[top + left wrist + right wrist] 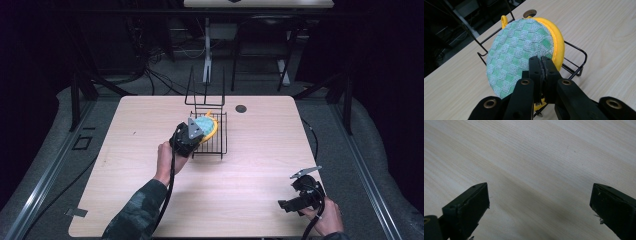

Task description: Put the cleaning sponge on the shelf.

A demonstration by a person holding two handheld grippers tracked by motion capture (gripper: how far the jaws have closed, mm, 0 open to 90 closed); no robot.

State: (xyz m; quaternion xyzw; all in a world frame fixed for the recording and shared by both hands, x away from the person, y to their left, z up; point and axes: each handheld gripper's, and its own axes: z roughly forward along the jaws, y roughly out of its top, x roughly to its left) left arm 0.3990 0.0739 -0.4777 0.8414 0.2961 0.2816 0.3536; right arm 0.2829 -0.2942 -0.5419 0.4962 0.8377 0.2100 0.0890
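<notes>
**Pot holder at the rack, release still to come**

The left tool (543, 65) has its jaws pressed together on the lower edge of a round pot holder (520, 55), green-and-white checked on the face with a yellow rim and a small yellow loop at the top. The pot holder stands nearly upright, tilted a little, over the black wire rack (576, 62) near the far middle of the bench (250, 200). In the high view the left tool (189, 136) sits at the near left corner of the wire rack (212, 132), with the pot holder (206, 126) showing just beyond it, inside the frame.

Whether the pot holder's bottom edge already rests between the wires or hangs just above them cannot be told; the jaws hide that spot.

The right tool (539, 202) has its jaws spread wide with nothing between them, looking down on bare wood. It waits at the near right corner of the bench (300, 197), well apart from the work.

By my reading, the carrying and positioning are mostly done. What is left is to settle the pot holder in the rack, let go and draw the left tool clear.
</notes>
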